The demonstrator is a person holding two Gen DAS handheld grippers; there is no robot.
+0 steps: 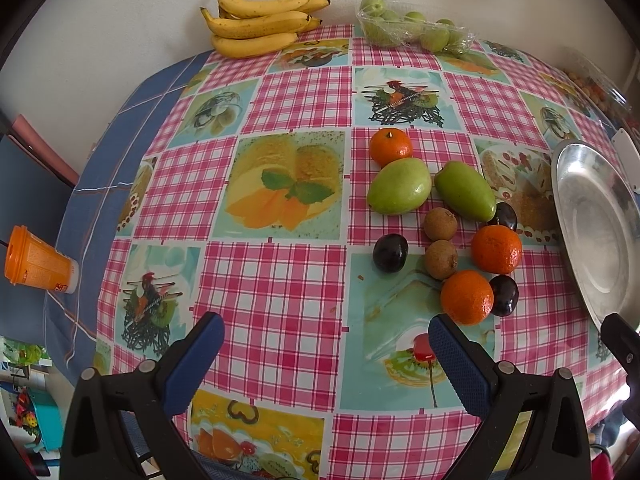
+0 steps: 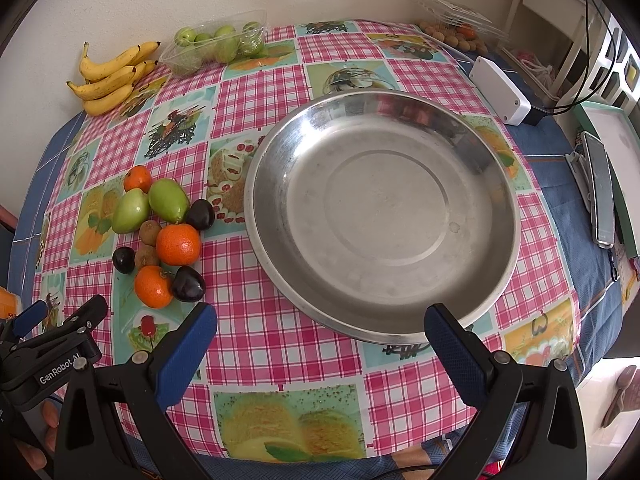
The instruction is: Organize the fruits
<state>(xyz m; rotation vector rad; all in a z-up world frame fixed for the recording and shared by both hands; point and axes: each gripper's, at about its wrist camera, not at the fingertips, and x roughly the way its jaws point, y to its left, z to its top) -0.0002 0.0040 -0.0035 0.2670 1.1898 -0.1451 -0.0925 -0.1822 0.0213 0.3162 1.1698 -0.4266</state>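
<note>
Both grippers, left gripper and right gripper, spread wide, empty, above glossy mixed fruits.

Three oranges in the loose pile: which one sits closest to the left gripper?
The orange at the near end of the pile, just ahead of the left gripper, touching a dark plum. The other two lie farther back, one beside the metal plate, one behind the green fruits.

Cream wall, checked tablecloth, white shelf

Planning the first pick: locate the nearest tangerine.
Nearest tangerine lies just ahead of the left gripper, touching a dark plum, left of the steel plate.
</note>
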